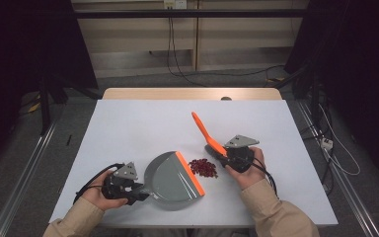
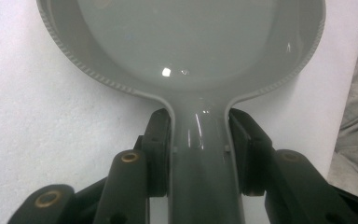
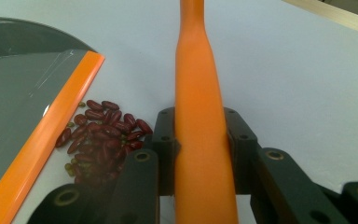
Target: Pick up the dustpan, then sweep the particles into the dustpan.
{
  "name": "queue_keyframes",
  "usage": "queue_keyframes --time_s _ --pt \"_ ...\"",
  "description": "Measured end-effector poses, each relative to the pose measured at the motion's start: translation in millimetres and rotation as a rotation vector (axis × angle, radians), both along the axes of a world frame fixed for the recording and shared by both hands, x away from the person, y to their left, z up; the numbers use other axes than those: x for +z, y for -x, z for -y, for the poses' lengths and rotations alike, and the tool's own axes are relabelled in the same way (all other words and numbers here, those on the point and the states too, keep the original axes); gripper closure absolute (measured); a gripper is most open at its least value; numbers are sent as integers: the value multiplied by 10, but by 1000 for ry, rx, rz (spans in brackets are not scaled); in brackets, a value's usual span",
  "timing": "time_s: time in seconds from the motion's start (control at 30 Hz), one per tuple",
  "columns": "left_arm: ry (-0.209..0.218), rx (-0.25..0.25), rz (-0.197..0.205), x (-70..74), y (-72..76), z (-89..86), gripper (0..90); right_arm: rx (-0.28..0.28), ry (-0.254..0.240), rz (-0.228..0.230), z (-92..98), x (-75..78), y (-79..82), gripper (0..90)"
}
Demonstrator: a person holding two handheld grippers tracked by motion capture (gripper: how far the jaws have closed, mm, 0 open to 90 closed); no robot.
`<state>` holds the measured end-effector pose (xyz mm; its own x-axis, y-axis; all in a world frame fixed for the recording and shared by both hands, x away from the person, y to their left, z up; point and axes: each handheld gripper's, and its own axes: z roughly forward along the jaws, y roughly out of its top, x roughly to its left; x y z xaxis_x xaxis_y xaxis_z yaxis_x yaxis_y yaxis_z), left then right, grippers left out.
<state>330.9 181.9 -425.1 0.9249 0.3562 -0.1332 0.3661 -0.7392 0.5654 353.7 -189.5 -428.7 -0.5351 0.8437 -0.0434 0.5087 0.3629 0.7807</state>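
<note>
In the left gripper view, the left gripper [image 2: 200, 149] has its two black jaws clamped on the smooth grey handle of the dustpan [image 2: 186, 42], one pad pressed flat on each side of the neck where it widens into the pan. The pan is one piece of glossy grey plastic, a rounded scoop with a fine ribbed rim along its back wall. From above, the left gripper [image 1: 137, 191] sits at 7 o'clock on the table and the dustpan [image 1: 170, 180] spreads from it toward 2 o'clock, ending in a single straight orange lip.

In the right gripper view, the right gripper [image 3: 201, 149] closes both jaws on the brush handle [image 3: 196, 107], a smooth matte orange bar that narrows as it rises toward 12 o'clock. From above, the right gripper [image 1: 229, 155] stands at 5 o'clock on the table, and the brush handle [image 1: 205, 131] slants up toward 11 o'clock; its bristles I cannot make out.

Between the two tools lies one heap of beans [image 1: 203, 168], dark red, glossy and kidney-shaped, too many and too heaped to count, with a few small greenish ones [image 3: 71, 164] at its edge. The heap lies just beside the orange lip, at 3 o'clock from it, on the one table [image 1: 128, 128], whose top is flat, matte and pale.
</note>
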Motion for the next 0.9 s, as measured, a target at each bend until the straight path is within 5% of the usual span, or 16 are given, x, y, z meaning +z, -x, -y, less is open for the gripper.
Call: queue_keyframes --time_s 0.53,0.9 --pt "-5 -4 -3 8 -5 16 628 -18 17 12 -112 -13 77 709" --pt "-3 -7 -7 9 -11 50 627 -23 -16 -6 -180 -22 110 704"
